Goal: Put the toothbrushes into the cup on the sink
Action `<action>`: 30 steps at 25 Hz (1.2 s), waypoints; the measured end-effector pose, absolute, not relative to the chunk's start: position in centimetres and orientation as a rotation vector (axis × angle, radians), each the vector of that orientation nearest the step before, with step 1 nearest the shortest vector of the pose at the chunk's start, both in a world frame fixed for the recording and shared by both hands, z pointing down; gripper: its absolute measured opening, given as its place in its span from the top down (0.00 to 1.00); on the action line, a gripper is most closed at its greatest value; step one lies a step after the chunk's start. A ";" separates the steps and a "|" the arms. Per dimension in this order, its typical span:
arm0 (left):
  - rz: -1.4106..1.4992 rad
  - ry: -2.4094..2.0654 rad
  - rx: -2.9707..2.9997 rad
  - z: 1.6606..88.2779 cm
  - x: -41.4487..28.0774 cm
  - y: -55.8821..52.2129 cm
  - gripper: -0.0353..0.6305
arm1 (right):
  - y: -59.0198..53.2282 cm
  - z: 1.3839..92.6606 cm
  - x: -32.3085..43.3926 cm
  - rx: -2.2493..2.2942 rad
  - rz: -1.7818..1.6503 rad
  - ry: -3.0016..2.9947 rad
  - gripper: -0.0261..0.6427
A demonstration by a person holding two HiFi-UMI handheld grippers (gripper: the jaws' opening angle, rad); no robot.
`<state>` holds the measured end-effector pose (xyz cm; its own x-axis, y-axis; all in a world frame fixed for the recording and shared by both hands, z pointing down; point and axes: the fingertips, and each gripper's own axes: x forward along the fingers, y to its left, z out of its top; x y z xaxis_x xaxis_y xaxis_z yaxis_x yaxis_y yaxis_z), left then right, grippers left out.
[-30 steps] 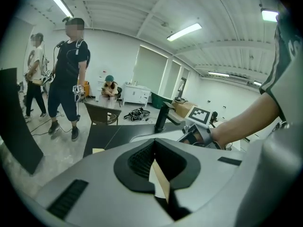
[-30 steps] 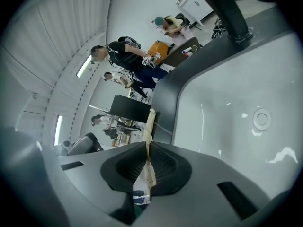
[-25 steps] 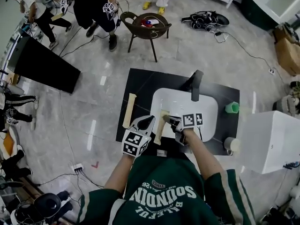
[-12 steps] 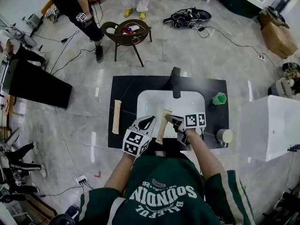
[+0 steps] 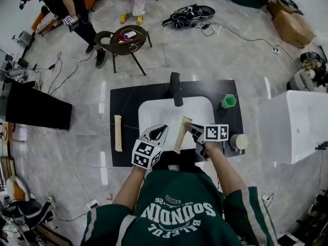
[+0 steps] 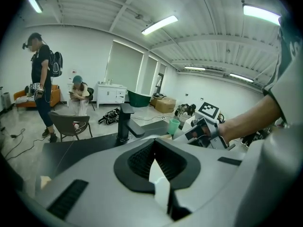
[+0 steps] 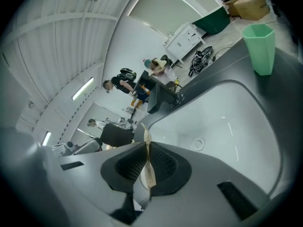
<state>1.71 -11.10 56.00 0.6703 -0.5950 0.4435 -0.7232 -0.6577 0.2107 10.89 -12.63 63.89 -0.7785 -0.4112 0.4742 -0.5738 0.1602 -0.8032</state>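
This looks like a large recording lab or studio hall rather than a real bathroom. A white sink (image 5: 159,114) with a black faucet (image 5: 176,88) is set in a black desk (image 5: 125,99) standing free in the middle of a glossy tiled floor (image 5: 169,60). Cables (image 5: 241,36) trail across it. Cardboard boxes (image 5: 293,28) sit at the upper right. Another person (image 5: 61,4) stands at the upper left near a chair (image 5: 110,42). Strip lights (image 6: 158,25) line the bare ceiling.
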 end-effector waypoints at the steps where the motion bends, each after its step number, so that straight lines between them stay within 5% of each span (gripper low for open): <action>1: 0.482 -1.028 2.521 56.0 2.1 -11.1 0.93 | -12.7 63.7 11.5 0.996 1.682 -2.282 0.88; 30: 0.487 -0.953 2.546 55.5 7.5 -12.0 0.93 | -22.6 50.1 30.9 1.602 1.140 -2.481 0.88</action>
